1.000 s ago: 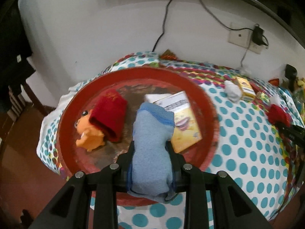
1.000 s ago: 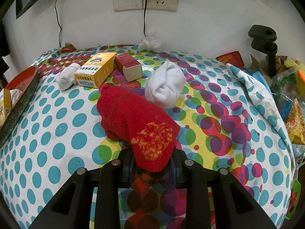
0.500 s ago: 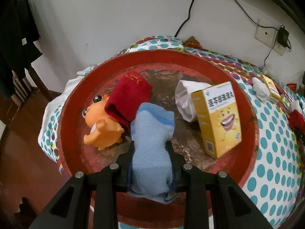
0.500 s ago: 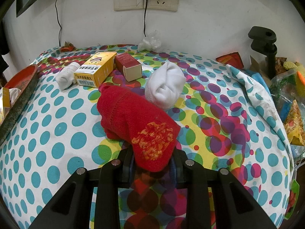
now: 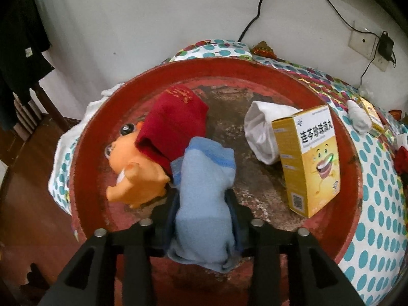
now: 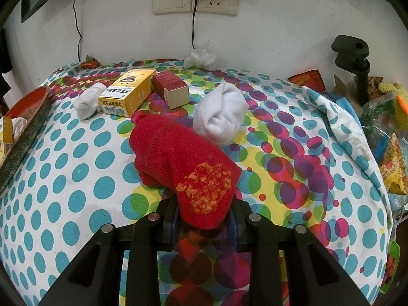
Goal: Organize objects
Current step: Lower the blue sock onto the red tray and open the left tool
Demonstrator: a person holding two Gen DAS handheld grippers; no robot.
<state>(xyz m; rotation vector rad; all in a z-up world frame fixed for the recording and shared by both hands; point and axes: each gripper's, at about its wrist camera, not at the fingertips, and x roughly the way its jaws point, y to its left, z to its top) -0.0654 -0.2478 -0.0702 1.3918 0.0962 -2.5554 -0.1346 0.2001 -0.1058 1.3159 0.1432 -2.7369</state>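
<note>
A light blue sock (image 5: 204,178) sits between the jaws of my left gripper (image 5: 202,199). The jaws are opening, and the sock still touches both pads. Its front end reaches over the round red tray (image 5: 84,153), beside an orange toy (image 5: 135,176) and a dark red sock (image 5: 173,125). A white sock (image 5: 260,132) and an upright yellow box (image 5: 311,160) also stand in the tray. My right gripper (image 6: 204,209) is shut on the near end of a red sock with gold embroidery (image 6: 178,158), which lies on the dotted tablecloth.
On the cloth lie a rolled white sock (image 6: 221,114), a yellow box (image 6: 127,91), a red box (image 6: 172,89) and a small white sock (image 6: 88,102). The tray rim (image 6: 28,127) is at the left. A black clamp (image 6: 354,61) and bags (image 6: 387,127) crowd the right edge.
My left gripper has moved in and down over the tray with the blue sock, and its jaws now stand slightly wider. The right gripper and the red sock have not moved.
</note>
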